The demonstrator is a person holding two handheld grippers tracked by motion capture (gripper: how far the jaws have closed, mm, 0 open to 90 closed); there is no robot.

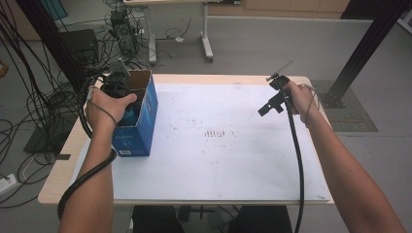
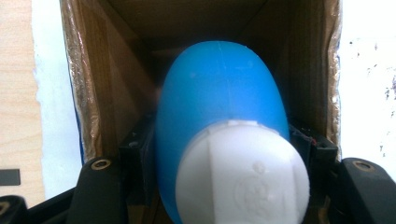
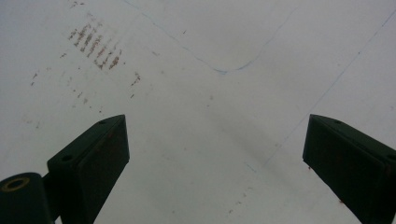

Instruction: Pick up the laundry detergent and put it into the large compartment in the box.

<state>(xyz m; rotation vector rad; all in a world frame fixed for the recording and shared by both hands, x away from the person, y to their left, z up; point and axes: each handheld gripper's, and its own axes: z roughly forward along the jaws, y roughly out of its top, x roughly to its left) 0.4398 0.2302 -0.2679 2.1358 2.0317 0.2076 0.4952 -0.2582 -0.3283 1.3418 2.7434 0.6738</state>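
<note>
Blue bottle (image 2: pixel 219 112) clamped in left claw (image 2: pixel 224 154), inside cardboard box (image 2: pixel 88 93)

In the left gripper view, the blue plastic bottle with a white cap (image 2: pixel 219 116) hides the far inside of the brown-lined cardboard box (image 2: pixel 93 93), and the cap is cut off by the bottom edge. In the high view, the left claw (image 1: pixel 127 104) is sunk into the box at the counter's left edge, its tips hidden.
</note>
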